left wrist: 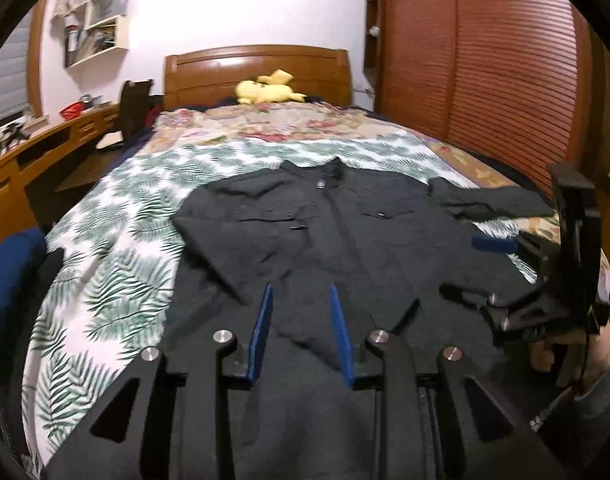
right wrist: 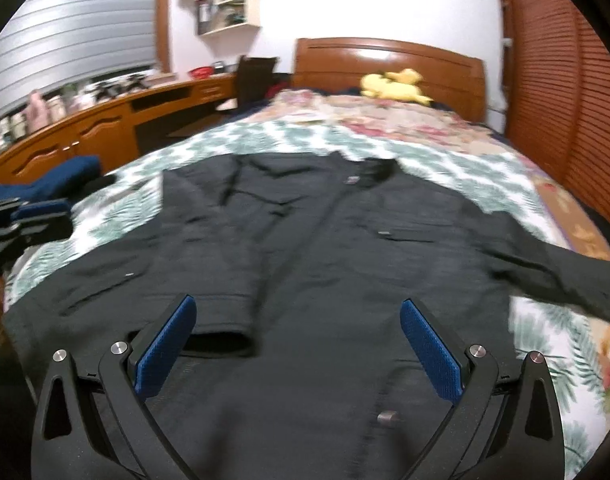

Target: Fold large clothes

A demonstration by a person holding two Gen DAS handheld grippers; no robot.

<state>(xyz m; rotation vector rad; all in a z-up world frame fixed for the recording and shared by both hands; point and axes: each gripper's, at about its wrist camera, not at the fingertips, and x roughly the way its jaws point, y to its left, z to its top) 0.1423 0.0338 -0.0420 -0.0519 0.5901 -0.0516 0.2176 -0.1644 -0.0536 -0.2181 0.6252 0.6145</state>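
- We see the black jacket (right wrist: 325, 240) spread mid-frame on the bed (right wrist: 545, 184), one sleeve already folded across its chest.
- Our left gripper (left wrist: 301, 332) stands slightly parted and empty, our right gripper (right wrist: 297, 344) wide apart and empty.
- Next, we judge, we pinch the outstretched sleeve (right wrist: 565, 276) at right.

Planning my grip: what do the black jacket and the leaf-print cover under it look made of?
Black jacket: looks like a matte woven fabric, fairly stiff, holding flat panels and crisp pocket flaps; the exact fibre is unclear. Leaf-print cover: thin printed cloth, probably cotton-like, lying smooth with soft wrinkles.

Lying matt and softly creased, dark cloth jacket (right wrist: 305, 240); gleaming behind, glossy wood headboard (right wrist: 389, 60) (varnished-looking).
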